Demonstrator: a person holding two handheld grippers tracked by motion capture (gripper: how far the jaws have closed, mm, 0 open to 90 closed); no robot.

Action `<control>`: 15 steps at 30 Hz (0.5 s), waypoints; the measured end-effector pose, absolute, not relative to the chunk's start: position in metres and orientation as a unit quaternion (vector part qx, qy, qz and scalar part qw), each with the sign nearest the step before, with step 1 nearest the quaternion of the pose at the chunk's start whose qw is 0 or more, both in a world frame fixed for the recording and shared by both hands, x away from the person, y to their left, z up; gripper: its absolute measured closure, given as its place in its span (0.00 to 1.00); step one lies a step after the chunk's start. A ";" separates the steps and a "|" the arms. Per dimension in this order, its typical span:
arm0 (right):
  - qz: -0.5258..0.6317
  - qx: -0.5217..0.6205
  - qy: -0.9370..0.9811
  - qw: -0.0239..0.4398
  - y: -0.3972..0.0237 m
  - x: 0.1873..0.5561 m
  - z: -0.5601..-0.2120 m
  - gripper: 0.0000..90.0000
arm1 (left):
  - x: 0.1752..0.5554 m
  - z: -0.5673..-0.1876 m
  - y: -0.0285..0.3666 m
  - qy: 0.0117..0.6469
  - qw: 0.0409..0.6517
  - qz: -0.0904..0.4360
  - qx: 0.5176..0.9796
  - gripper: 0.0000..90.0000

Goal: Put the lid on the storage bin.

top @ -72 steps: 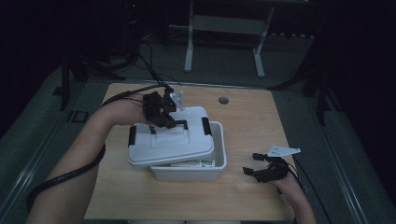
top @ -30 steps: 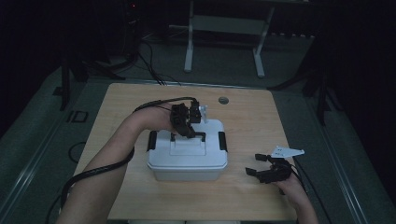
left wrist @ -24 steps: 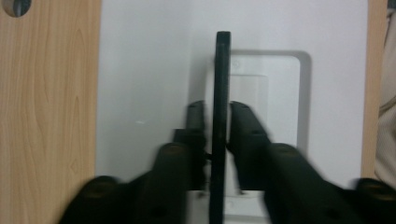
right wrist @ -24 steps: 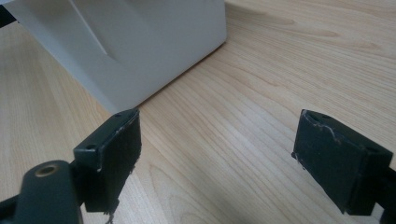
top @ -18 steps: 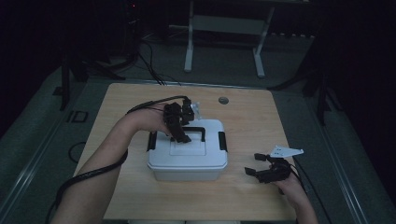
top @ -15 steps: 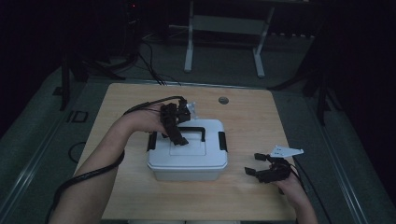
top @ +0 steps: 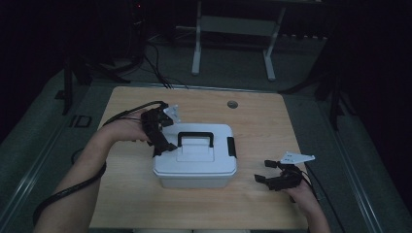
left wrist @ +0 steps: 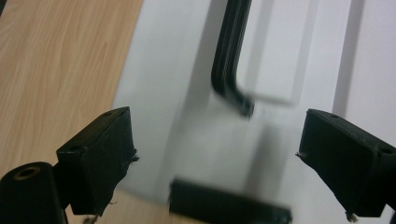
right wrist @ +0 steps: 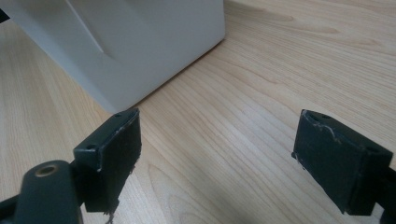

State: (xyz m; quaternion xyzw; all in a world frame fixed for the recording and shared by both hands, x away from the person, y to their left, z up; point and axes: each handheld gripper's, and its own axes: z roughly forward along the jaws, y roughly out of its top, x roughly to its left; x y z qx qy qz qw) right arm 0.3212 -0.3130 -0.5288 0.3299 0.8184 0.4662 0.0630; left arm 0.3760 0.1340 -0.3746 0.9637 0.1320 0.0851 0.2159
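A white lidded box stands mid-table with a black carry handle on top and a black latch at its right end. My left gripper hovers over the lid's left edge. Its jaws have just been opening and grip nothing. In the left gripper view the left gripper stands wide over the white lid, with the handle ahead and a black latch blurred below. My right gripper rests open right of the box; the right gripper frames bare wood beside the box's corner.
The wooden table has a small round grommet near its far edge. Cables trail from the left gripper off the table's left side. A metal stand and dark floor lie beyond the table.
The lid, tilted earlier, now sits flat on the box. My left gripper has let go of the handle, opened, and moved left to the lid's left edge. The right gripper has stayed put.
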 end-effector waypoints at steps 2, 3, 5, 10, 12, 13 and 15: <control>0.466 0.331 0.818 0.063 -0.313 0.321 -0.529 0.17 | 0.374 -0.375 0.144 0.140 0.220 0.084 0.962 0.11; 0.467 0.332 0.818 0.063 -0.314 0.321 -0.529 0.17 | 0.372 -0.376 0.148 0.143 0.220 0.087 0.961 0.11; 0.464 0.332 0.819 0.065 -0.314 0.321 -0.530 0.17 | 0.370 -0.377 0.158 0.152 0.225 0.086 0.959 0.11; 0.464 0.334 0.818 0.065 -0.314 0.321 -0.529 0.17 | 0.363 -0.377 0.181 0.171 0.237 0.088 0.952 0.11; 0.461 0.335 0.819 0.066 -0.315 0.321 -0.530 0.17 | 0.360 -0.379 0.190 0.177 0.241 0.088 0.950 0.11; 0.462 0.336 0.818 0.065 -0.315 0.321 -0.530 0.17 | 0.359 -0.380 0.194 0.179 0.242 0.088 0.950 0.11; 0.462 0.336 0.818 0.065 -0.315 0.321 -0.530 0.17 | 0.356 -0.383 0.202 0.185 0.246 0.090 0.947 0.11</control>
